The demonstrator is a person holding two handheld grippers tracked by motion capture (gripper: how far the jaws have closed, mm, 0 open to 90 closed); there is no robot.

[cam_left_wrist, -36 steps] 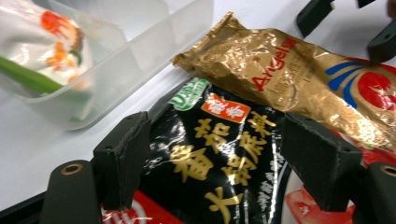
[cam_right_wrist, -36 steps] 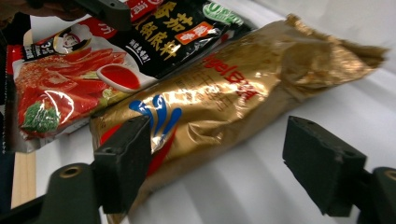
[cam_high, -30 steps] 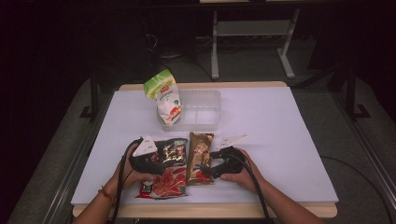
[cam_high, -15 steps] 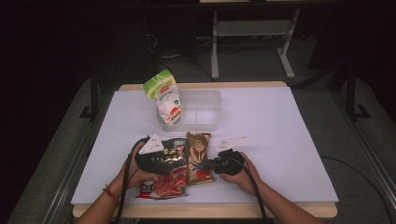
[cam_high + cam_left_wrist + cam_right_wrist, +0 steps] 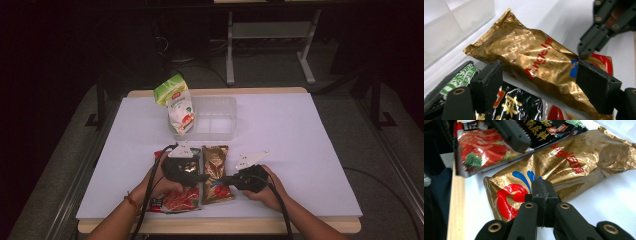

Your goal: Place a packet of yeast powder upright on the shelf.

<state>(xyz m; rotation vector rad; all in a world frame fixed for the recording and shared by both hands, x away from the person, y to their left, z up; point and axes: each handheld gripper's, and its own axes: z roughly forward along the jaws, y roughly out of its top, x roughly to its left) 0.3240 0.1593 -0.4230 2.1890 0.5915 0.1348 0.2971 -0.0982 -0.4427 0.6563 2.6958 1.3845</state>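
- White table (image 5: 310, 150): a flat white surface with a wooden edge along the person's side; all items lie on it.
- Crinkled gold foil snack packet (image 5: 215, 172) (red lettering, a red-and-blue emblem at its near end): lies flat near the front edge of the table, between the two grippers; seen also in the left gripper view (image 5: 536, 65) and the right gripper view (image 5: 564, 167).
- Red-and-black printed snack packet (image 5: 180, 197): lies flat just beside the gold packet on its left, partly under the left gripper; its black panel with gold characters appears in the left gripper view (image 5: 514, 105), its red panel with a food picture in the right gripper view (image 5: 484, 147).
- Left gripper (image 5: 202, 177) (held in the person's left hand): jaws spread wide, one black pad over the red-and-black packet, the other at the gold packet's near end; the gold packet lies across the gap (image 5: 539, 85).
- Right gripper (image 5: 225, 181) (held in the right hand): jaws closed together with the pads meeting (image 5: 543, 195), their tip at the near edge of the gold packet; whether foil is pinched between them cannot be told.
- Clear plastic rectangular container (image 5: 212, 117): stands farther back, well apart from the grippers.
- Green-and-white pouch (image 5: 177, 102): leans tilted against the container's left end.
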